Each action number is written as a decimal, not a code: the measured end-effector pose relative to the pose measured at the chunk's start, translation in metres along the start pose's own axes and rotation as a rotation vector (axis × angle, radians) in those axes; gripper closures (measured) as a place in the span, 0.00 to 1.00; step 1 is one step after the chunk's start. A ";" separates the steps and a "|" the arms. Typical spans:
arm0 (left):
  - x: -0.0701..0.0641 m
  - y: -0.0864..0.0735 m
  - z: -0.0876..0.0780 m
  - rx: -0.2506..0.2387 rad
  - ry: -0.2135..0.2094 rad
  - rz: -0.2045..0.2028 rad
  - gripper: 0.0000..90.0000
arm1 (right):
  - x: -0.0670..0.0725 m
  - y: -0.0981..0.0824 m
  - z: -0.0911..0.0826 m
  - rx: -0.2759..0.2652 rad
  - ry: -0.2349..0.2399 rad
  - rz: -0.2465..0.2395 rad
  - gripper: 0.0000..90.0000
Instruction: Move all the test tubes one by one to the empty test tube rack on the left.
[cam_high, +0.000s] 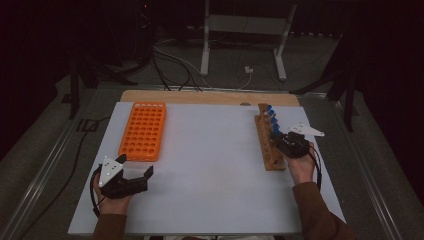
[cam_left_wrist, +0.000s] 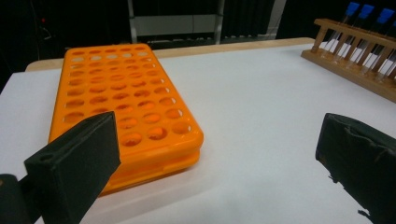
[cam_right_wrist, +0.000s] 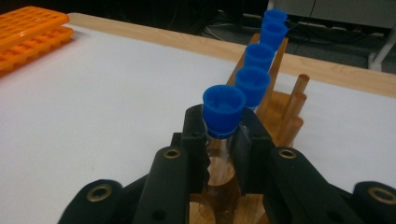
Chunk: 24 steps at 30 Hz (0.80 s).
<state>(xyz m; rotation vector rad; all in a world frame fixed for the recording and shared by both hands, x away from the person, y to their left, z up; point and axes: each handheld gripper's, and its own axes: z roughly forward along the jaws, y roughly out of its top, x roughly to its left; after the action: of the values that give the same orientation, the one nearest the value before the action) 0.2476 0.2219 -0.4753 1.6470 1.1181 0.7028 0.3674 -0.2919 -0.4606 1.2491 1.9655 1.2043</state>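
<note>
An orange tube rack (cam_high: 143, 131) with several empty holes lies at the table's left; in the left gripper view the orange rack (cam_left_wrist: 122, 100) is just ahead. My left gripper (cam_high: 135, 167) rests open near the front left, its fingers (cam_left_wrist: 74, 163) wide apart, nothing between them. A wooden rack (cam_high: 267, 142) at the right holds several blue-capped tubes (cam_high: 270, 114). My right gripper (cam_high: 280, 137) is shut on the nearest blue-capped tube (cam_right_wrist: 223, 109), just below its cap, with the tube upright over the wooden rack (cam_right_wrist: 280, 107).
The white table (cam_high: 210, 150) has a wooden strip along its far edge. Beyond it are cables and a metal stand's legs (cam_high: 242, 45) on the floor. Broad white surface lies between the two racks.
</note>
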 end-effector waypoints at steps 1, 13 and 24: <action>-0.001 0.001 0.000 -0.002 -0.003 0.002 0.01 | 0.000 0.000 0.000 0.000 0.000 0.000 0.85; -0.007 0.028 0.009 -0.022 -0.075 0.004 0.01 | -0.006 0.019 -0.019 -0.023 0.022 -0.007 0.85; -0.016 0.050 0.027 0.002 -0.121 -0.003 0.01 | -0.007 0.034 -0.029 -0.031 0.037 -0.009 0.85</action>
<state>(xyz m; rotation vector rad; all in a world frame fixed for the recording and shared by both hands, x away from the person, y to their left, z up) 0.2809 0.1916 -0.4371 1.6665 1.0349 0.5919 0.3628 -0.3034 -0.4171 1.2092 1.9691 1.2566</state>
